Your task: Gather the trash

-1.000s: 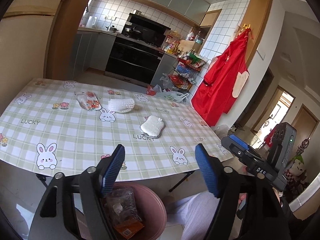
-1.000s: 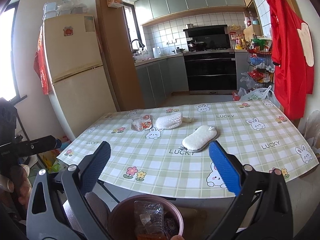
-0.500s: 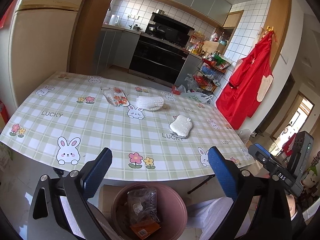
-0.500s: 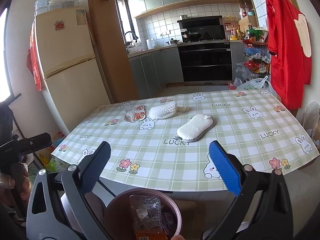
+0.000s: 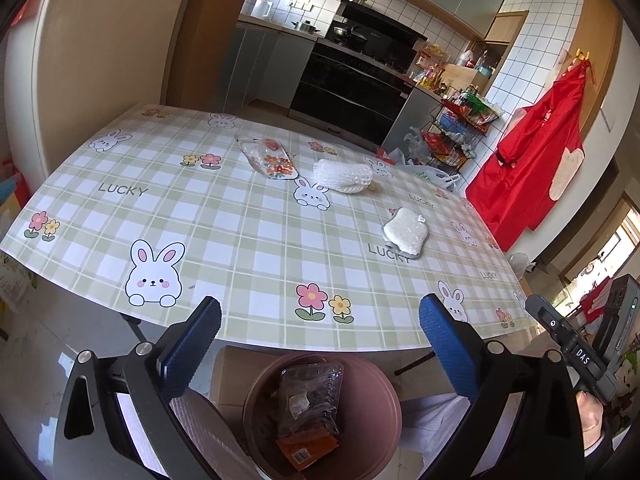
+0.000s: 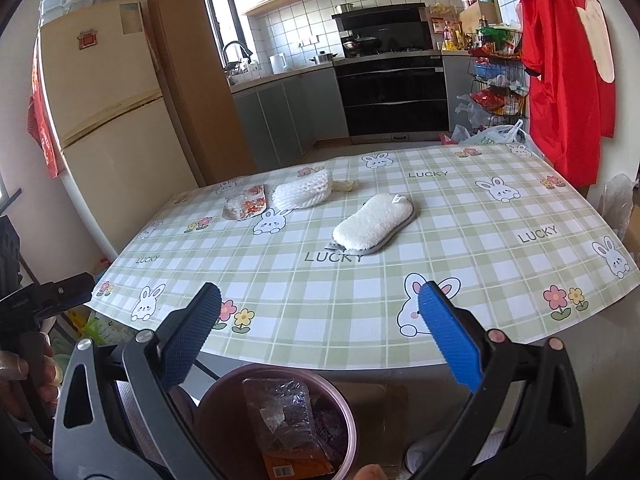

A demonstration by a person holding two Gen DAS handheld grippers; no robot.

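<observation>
My left gripper point(image 5: 320, 308) hangs over a pink bin point(image 5: 376, 436) below the table's near edge; its jaws are opening with nothing between them. The bin holds a crumpled clear wrapper point(image 5: 308, 396) and an orange packet point(image 5: 308, 446). My right gripper point(image 6: 320, 292) is open and empty above the same bin point(image 6: 208, 404). On the checked tablecloth point(image 5: 240, 220) lie a clear wrapper with red print point(image 5: 270, 158) point(image 6: 246, 207), a white foam net point(image 5: 344, 176) point(image 6: 304, 194) and a white fluffy pad point(image 5: 405, 232) point(image 6: 372, 222).
A beige fridge point(image 6: 108, 120) stands left of the table. A red apron point(image 5: 532, 160) hangs on the right wall, with a wire rack of groceries point(image 5: 460, 128) beside it. Cardboard point(image 5: 228, 376) lies on the floor by the bin. Kitchen counters and a stove fill the back.
The left jaws have spread wider. Both grippers have sunk, and the table top now sits higher and larger in each view. The bin has stayed below both.
</observation>
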